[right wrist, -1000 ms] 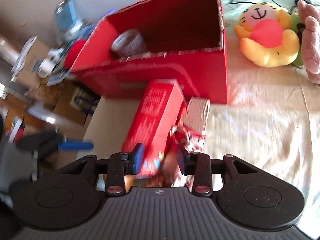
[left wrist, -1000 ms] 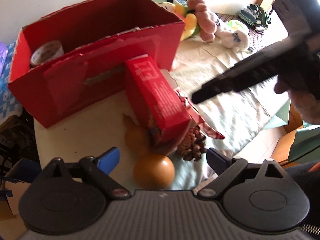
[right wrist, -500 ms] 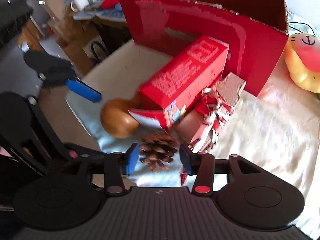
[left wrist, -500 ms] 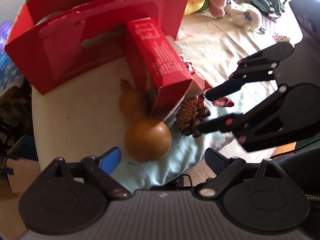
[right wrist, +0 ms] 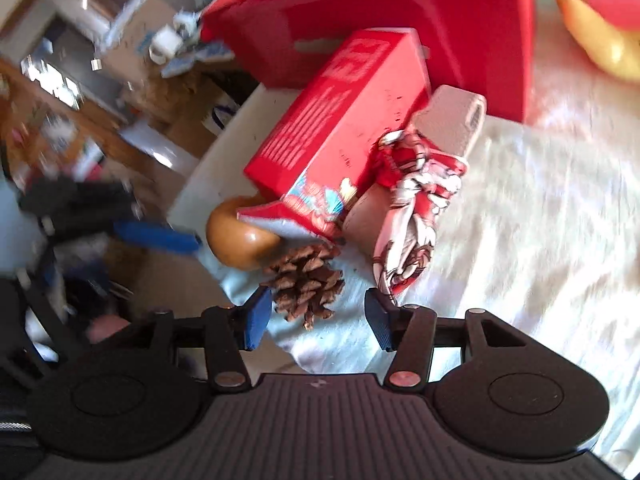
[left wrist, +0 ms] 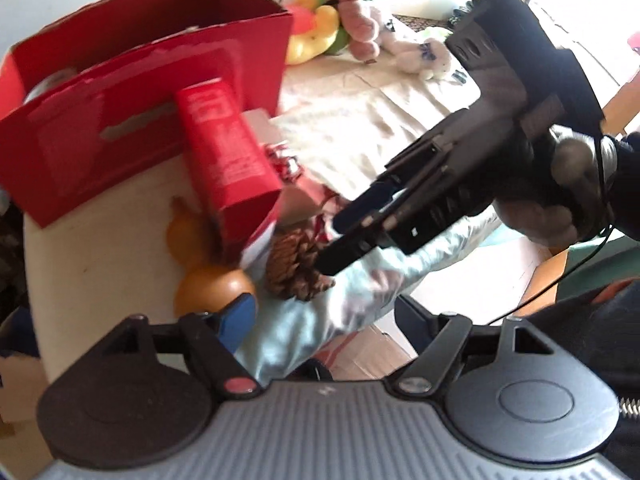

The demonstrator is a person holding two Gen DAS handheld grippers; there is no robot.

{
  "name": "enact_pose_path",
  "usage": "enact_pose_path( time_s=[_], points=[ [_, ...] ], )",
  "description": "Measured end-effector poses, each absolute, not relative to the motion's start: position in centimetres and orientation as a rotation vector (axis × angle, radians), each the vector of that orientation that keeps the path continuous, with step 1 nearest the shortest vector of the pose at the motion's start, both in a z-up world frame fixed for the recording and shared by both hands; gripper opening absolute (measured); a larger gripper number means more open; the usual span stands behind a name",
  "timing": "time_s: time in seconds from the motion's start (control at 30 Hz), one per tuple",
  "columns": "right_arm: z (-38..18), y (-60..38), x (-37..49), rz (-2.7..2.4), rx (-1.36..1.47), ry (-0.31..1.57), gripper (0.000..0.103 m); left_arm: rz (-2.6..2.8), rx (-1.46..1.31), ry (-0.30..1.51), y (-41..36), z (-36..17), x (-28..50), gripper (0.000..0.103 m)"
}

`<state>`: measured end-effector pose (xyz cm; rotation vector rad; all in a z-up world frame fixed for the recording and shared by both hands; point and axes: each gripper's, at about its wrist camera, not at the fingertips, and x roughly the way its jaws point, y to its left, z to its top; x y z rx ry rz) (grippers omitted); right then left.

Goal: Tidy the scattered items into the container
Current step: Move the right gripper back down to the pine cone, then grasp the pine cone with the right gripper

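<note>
While the right gripper (right wrist: 316, 318) hangs with its jaws spread wide on either side of it, the pine cone (right wrist: 307, 281) shows brown, ragged, flared scales; it lies on pale cloth (right wrist: 520, 216) just beside the gourd (right wrist: 240, 236) and under the tilted red carton (right wrist: 344, 136) (itself leaning on the red box (right wrist: 400, 12)). Half a second ago those jaws stood narrower and farther back. The left gripper (left wrist: 324, 314) is open too, holding nothing.
</note>
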<state>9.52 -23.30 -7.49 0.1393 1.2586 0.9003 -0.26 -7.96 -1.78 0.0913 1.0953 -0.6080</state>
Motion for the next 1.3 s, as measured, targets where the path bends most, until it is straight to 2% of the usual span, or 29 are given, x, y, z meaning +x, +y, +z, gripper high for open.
enact_pose_path(
  time_s=[0.3,0.53,1.0,1.3],
  points=[
    [-9.3,-24.1,10.1,0.879,0.357,1.36,0.054,-0.563,0.162,1.115,-11.3,-5.2,2.4,0.069],
    [-9.4,-25.8,9.5,0.854,0.444,1.398,0.054,-0.549,0.17,1.136,-11.5,-5.6,3.1,0.051],
    [0.3,-28.2,10.0,0.862,0.401,1.23,0.054,-0.633,0.165,0.948,-12.0,3.9,3.8,0.051],
    [3.4,-26.9,12.0,0.887,0.324,1.096,0.054,-0.602,0.179,0.851,-11.8,6.9,5.5,0.051]
  ],
)
